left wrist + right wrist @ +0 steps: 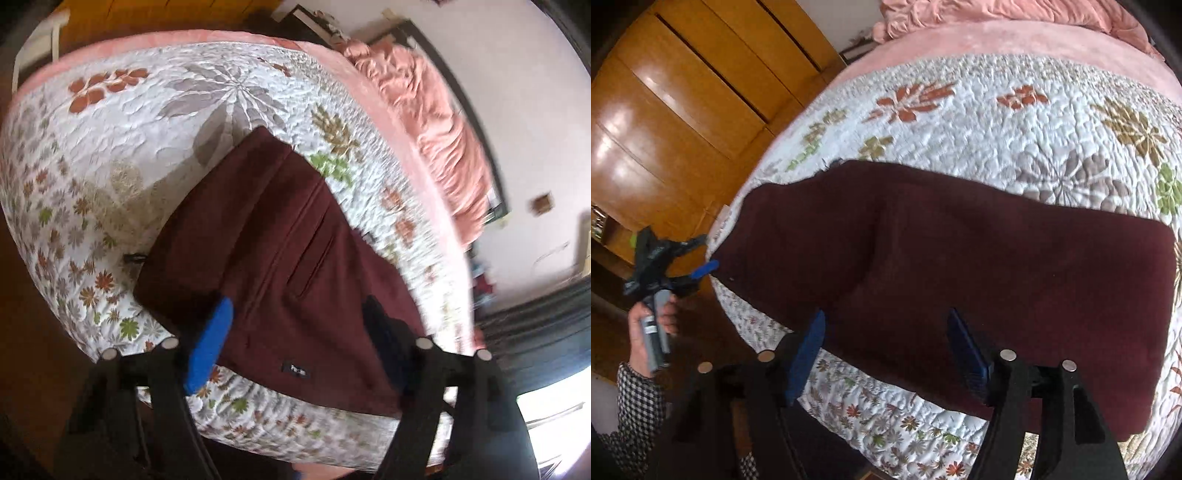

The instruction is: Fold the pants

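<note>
Pants (pixel 960 266): dark maroon, lying flat on the quilt (pixel 997 122) near the bed's front edge, as a long folded band running left to right in the right wrist view. A shallow crease runs through the cloth left of centre. In the left wrist view the same pants (pixel 266 258) show a slit pocket and a small black label (pixel 295 369) near the hem closest to me.

My right gripper (pixel 886 343): jaws apart, blue pads on either side of the near edge of the pants. The pads hover over the cloth; I see no pinch and nothing gripped.

My left gripper (pixel 299 332): jaws apart over the end of the pants; one blue pad (pixel 210 347) is clear, the other is dark and blurred. Nothing clamped. From the right wrist view, my left gripper (pixel 683 258) sits at the left tip of the pants, at the corner of the bed, with its blue pad just beside the cloth; contact I cannot tell. My left hand (pixel 653 325) holds its grey handle, with a checked sleeve (pixel 635 398) below it.

Surroundings: white quilt with floral print, pink blanket (pixel 997 37) beyond it, crumpled pink bedding (pixel 436 122) by the wall, wooden wardrobe (pixel 683 110) at the left.
</note>
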The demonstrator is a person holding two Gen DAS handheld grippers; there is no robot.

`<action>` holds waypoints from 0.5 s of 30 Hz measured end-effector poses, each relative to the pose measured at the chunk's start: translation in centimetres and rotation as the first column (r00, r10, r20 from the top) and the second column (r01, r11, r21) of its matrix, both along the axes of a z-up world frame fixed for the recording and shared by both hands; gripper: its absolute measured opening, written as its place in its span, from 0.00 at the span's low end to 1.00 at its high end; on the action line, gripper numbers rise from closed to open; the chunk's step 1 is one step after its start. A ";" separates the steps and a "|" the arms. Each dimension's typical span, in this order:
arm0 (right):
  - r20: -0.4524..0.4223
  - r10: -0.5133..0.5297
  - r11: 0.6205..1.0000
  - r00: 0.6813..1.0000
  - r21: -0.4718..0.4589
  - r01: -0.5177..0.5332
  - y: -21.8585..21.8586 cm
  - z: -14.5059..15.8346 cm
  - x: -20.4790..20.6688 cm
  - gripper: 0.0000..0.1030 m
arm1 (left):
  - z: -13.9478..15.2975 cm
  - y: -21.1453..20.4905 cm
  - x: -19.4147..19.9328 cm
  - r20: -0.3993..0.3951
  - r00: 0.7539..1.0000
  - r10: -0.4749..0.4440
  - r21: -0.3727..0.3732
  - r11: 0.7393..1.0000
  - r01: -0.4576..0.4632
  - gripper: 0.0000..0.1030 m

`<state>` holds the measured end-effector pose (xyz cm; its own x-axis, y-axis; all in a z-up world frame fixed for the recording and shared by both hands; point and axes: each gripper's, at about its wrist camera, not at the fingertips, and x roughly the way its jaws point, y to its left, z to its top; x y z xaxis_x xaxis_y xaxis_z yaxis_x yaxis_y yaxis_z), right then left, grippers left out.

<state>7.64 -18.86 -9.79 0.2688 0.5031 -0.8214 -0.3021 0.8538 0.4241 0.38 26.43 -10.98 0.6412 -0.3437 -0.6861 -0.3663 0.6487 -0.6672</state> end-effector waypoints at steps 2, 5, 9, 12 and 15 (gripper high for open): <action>-0.013 -0.003 1.000 1.000 -0.029 0.003 0.0 -0.6 0.1 0.68 | 0.9 0.4 -1.2 0.057 0.998 0.036 0.014 0.999 -0.037 0.74; -0.032 -0.008 0.999 0.999 -0.049 0.007 0.0 -1.6 0.2 0.68 | 1.7 1.3 -1.8 0.101 0.992 0.080 0.019 0.996 -0.082 0.86; -0.029 -0.013 0.999 0.999 -0.048 0.011 -0.2 -1.9 0.1 0.72 | 0.7 3.7 -1.6 0.035 0.992 0.119 0.020 0.993 -0.120 0.86; -0.028 -0.018 0.999 0.999 -0.048 0.016 -0.2 -2.1 0.1 0.73 | -1.5 4.7 -1.5 -0.007 0.993 0.115 -0.051 0.992 -0.115 0.86; -0.028 -0.021 0.999 0.999 -0.041 0.020 -0.3 -2.3 0.1 0.73 | -3.3 4.9 -1.1 -0.029 0.994 0.109 -0.077 0.991 -0.111 0.85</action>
<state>7.77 -19.20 -12.06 0.2550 0.4634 -0.8487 -0.2723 0.8766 0.3968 -0.72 31.36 -14.26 0.6615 -0.3251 -0.6759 -0.4495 0.5496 -0.7042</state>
